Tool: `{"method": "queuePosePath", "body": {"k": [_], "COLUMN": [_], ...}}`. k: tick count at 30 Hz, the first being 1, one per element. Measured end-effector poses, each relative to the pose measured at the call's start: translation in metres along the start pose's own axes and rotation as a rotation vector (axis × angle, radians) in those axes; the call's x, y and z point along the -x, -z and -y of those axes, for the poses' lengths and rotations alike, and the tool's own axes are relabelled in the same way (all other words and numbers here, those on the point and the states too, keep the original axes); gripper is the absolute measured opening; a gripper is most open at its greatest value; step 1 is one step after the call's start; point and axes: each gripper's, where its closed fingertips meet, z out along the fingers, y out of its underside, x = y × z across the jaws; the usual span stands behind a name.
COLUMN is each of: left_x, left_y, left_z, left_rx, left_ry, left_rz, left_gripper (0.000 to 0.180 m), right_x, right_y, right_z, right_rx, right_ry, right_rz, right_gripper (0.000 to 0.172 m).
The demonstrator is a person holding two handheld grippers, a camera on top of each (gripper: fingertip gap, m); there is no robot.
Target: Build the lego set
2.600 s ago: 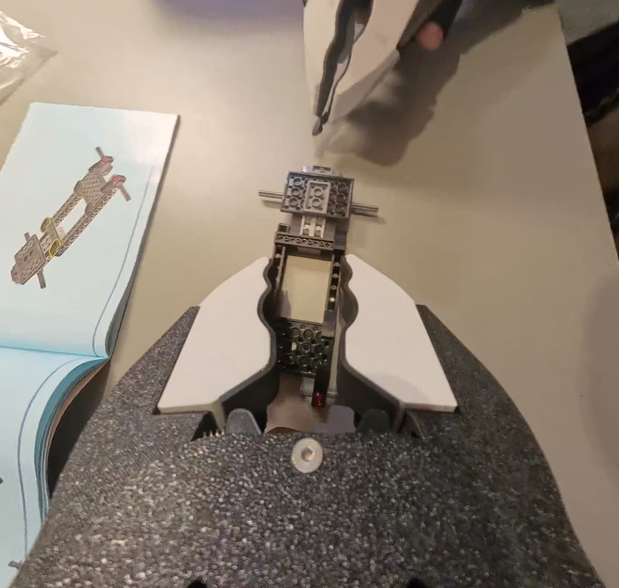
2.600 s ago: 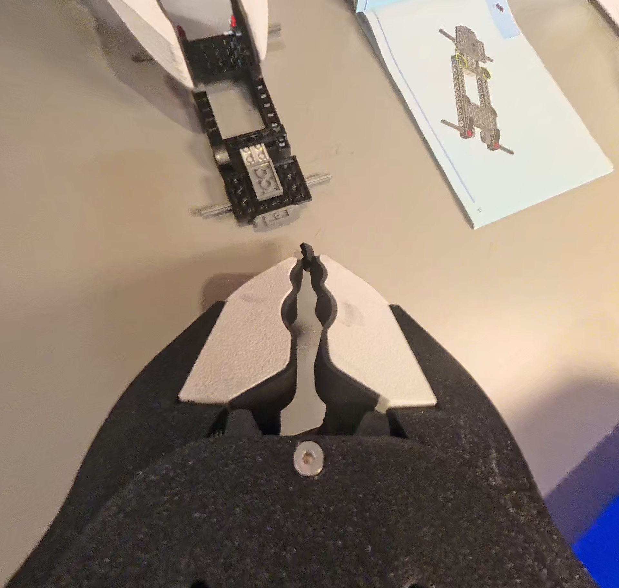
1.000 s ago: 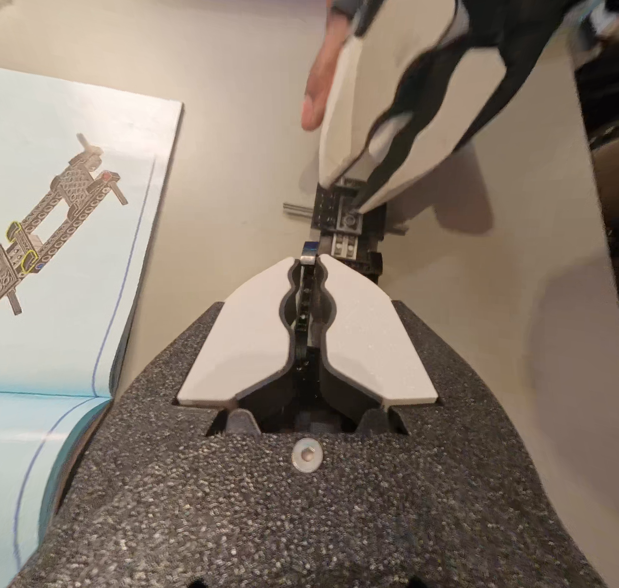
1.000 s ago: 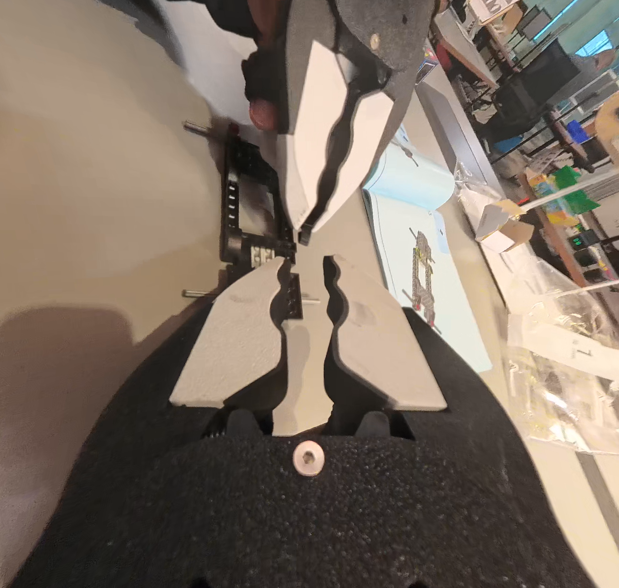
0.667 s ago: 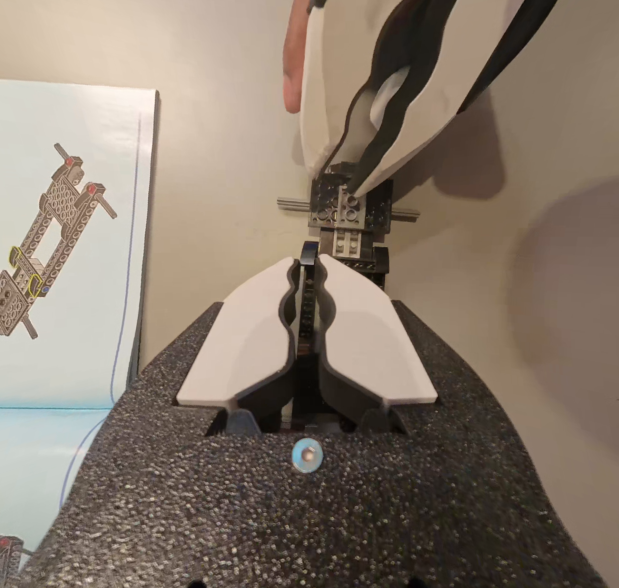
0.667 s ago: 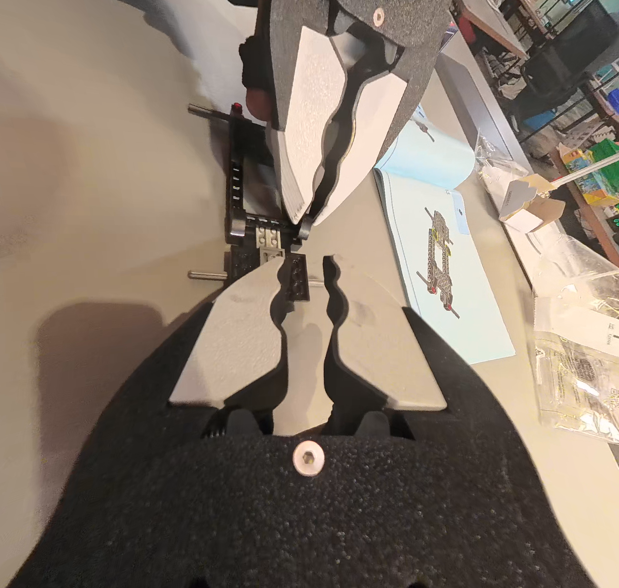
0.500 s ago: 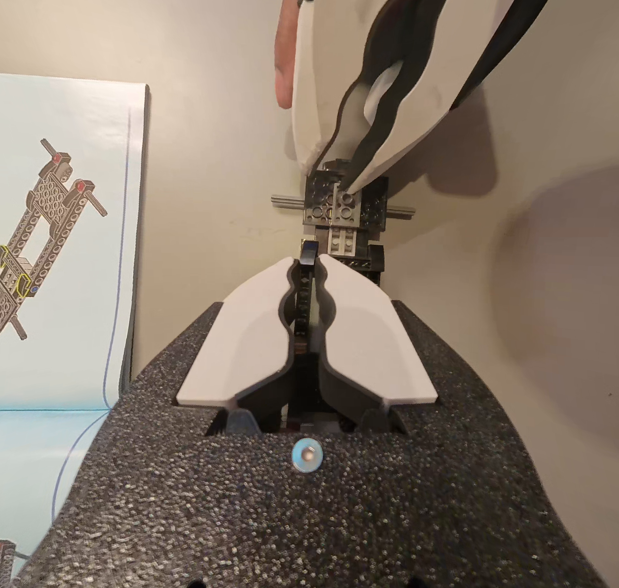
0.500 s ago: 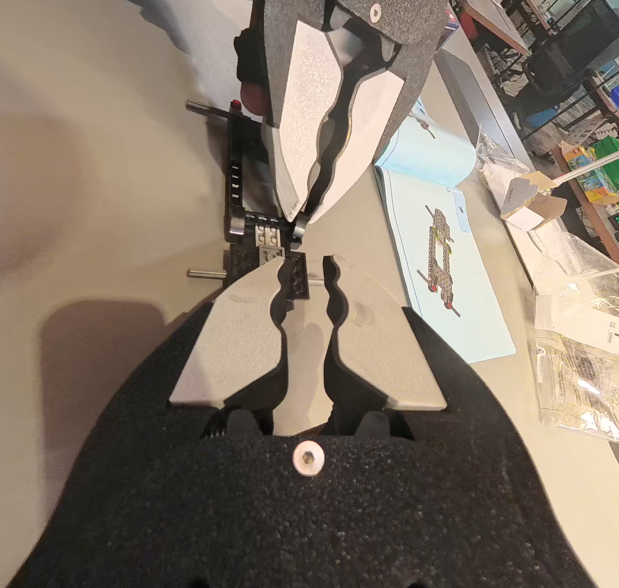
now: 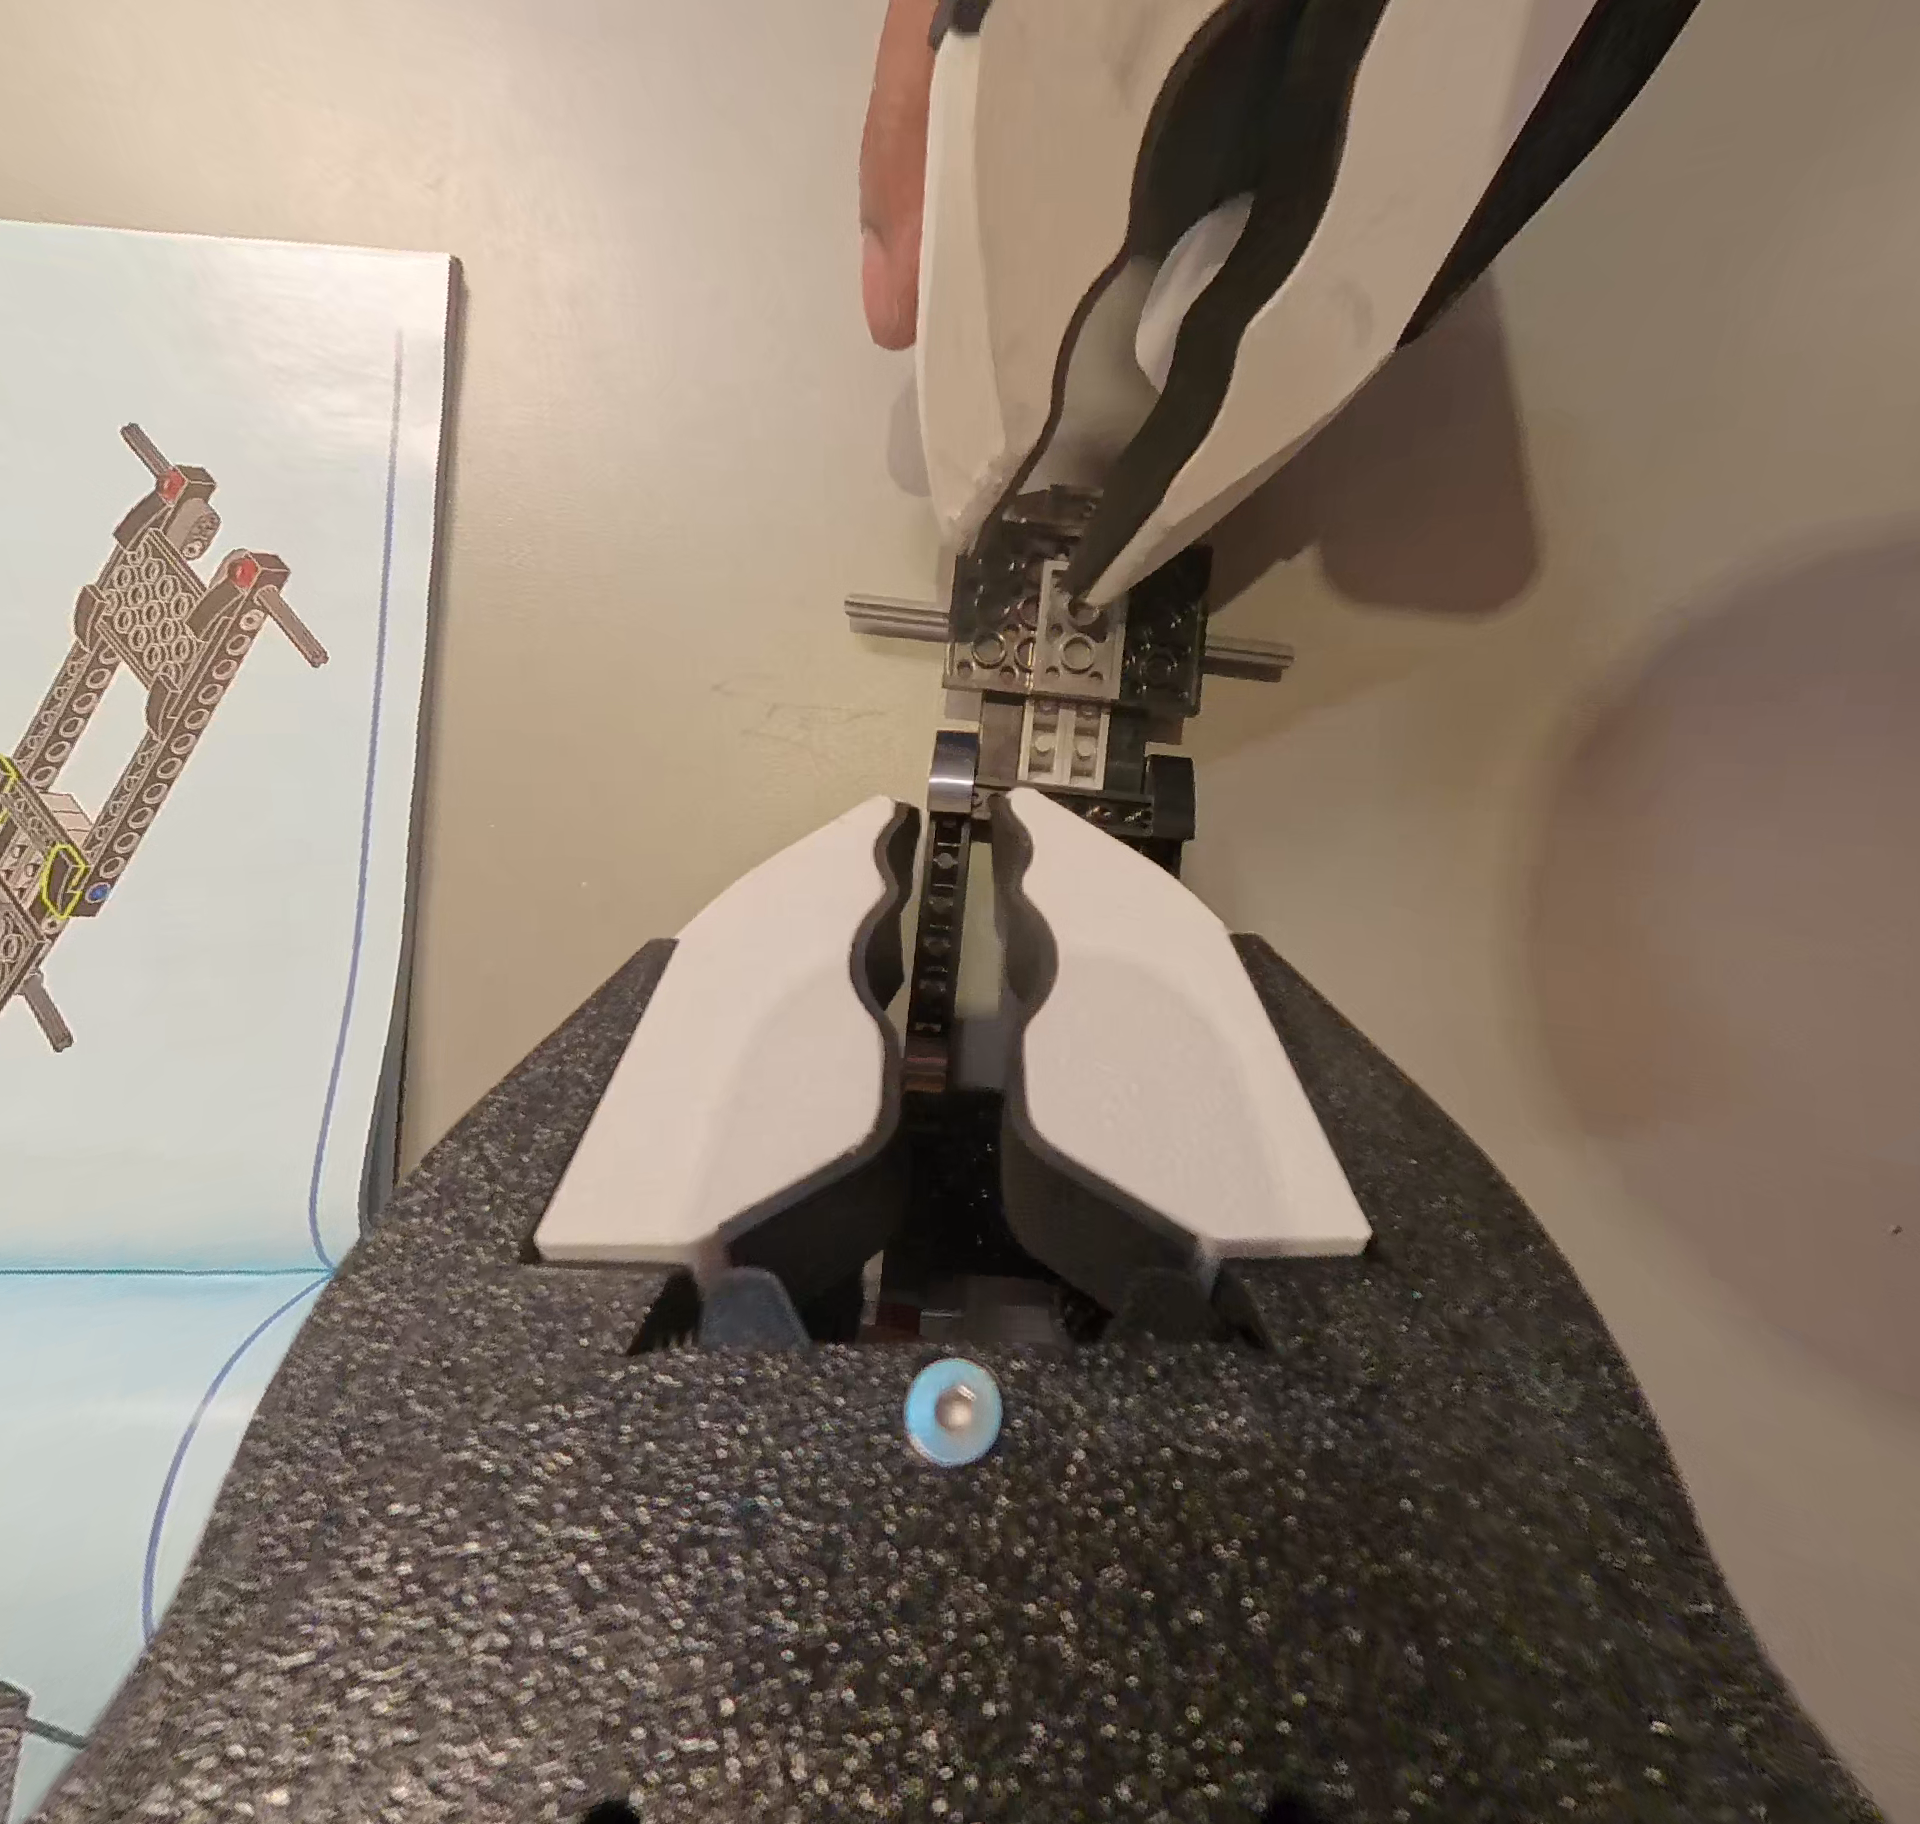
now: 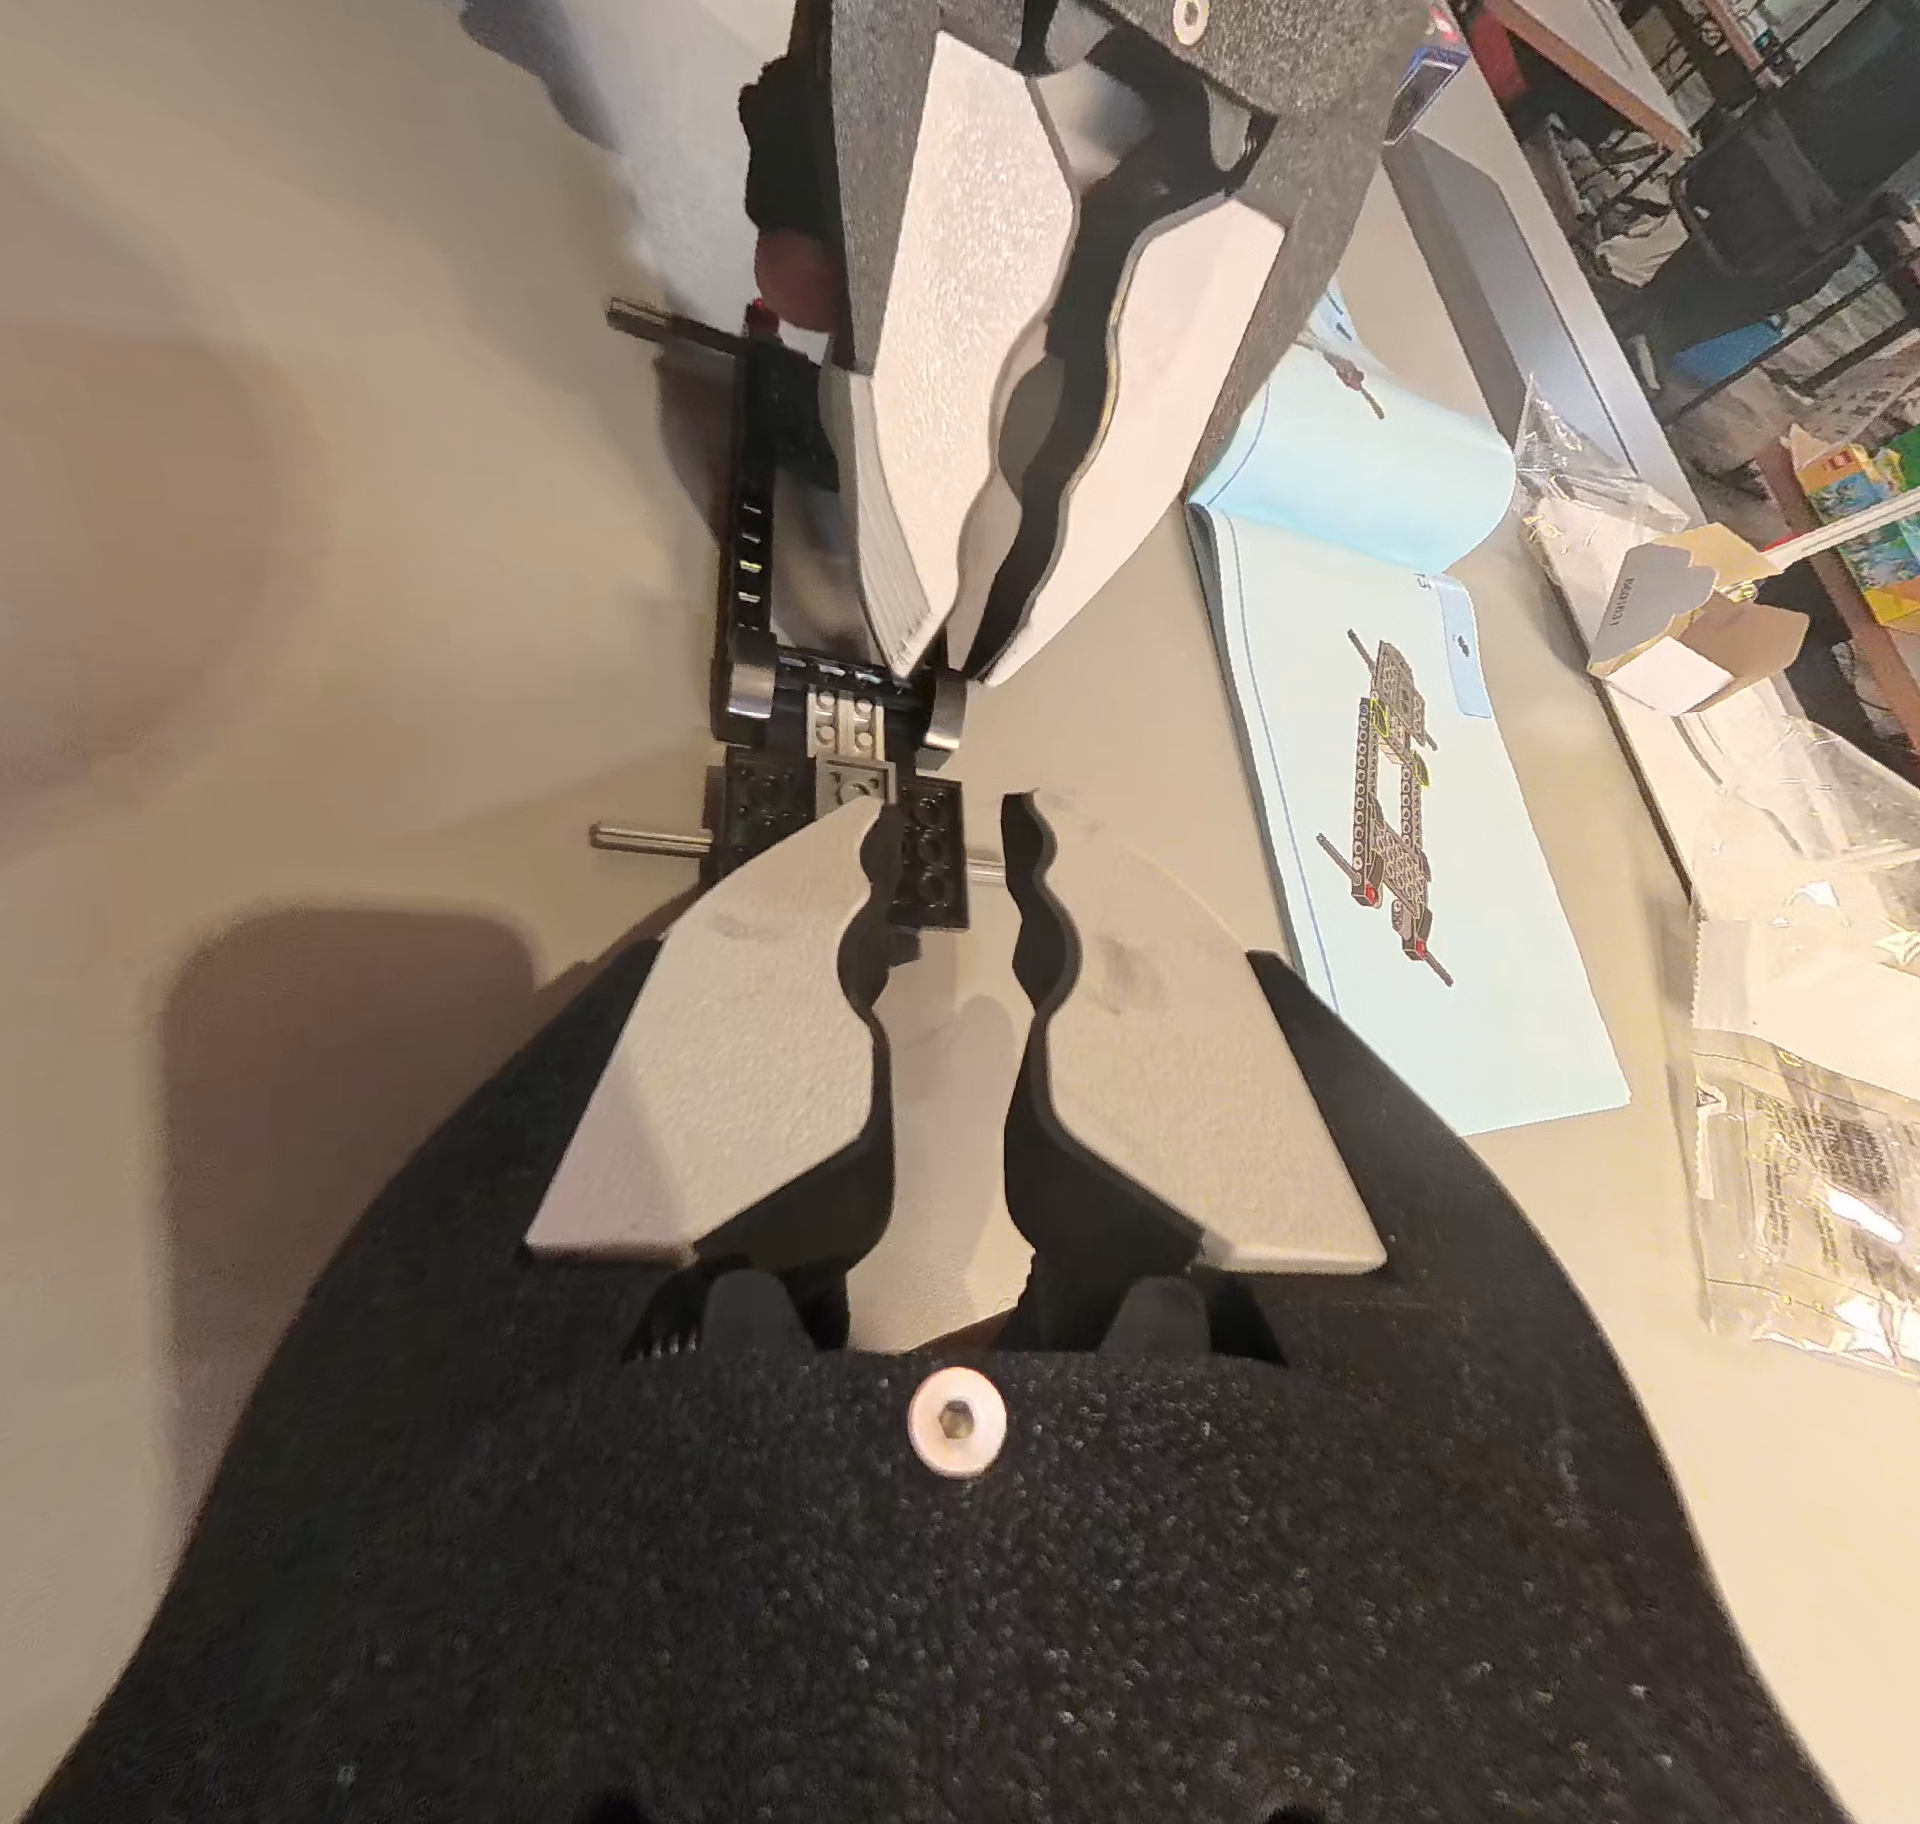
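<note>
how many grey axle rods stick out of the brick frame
3 visible: two at the near end in the right wrist view, one left and one right, and one at the far end. Another may be hidden.

left wrist: close, downward | right wrist: opposite | shared: brick frame [image 9: 1075, 631]

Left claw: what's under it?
A black brick frame lies on the table; one side beam shows in the gap of the left claw. Its near end is hidden under the claw body. The right claw rests on the studded far end.
</note>
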Motion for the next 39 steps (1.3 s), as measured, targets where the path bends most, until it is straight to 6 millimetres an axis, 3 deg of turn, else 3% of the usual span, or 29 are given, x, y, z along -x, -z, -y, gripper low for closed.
{"method": "queuePosePath", "body": {"k": [8, 12, 15, 19, 27, 39], "left_x": [-0.001, -0.015, -0.028, -0.049, -0.072, -0.084], "left_y": [0.025, 0.041, 0.045, 0.044, 0.043, 0.030], "left_z": [0.007, 0.004, -0.006, -0.015, -0.020, -0.016], "left_rx": [-0.117, -0.220, -0.289, -0.338, -0.341, -0.347], "left_ry": [0.086, 0.239, 0.366, 0.447, 0.557, 0.639], "left_rz": [0.036, 0.085, 0.118, 0.134, 0.206, 0.299], "left_gripper": [0.023, 0.024, 0.025, 0.025, 0.025, 0.031], "right_x": [-0.006, -0.001, 0.005, 0.020, 0.046, 0.094], "right_y": [0.007, 0.009, 0.009, 0.010, 0.015, 0.008], "right_z": [-0.010, -0.026, -0.026, -0.021, -0.008, 0.023], "right_rx": [0.040, 0.105, 0.120, 0.130, 0.153, 0.151], "right_ry": [-0.078, -0.242, -0.308, -0.343, -0.286, -0.260], "right_rz": [0.013, 0.112, 0.196, 0.319, 0.344, 0.361], "right_gripper": [0.020, 0.024, 0.024, 0.028, 0.025, 0.024]}}
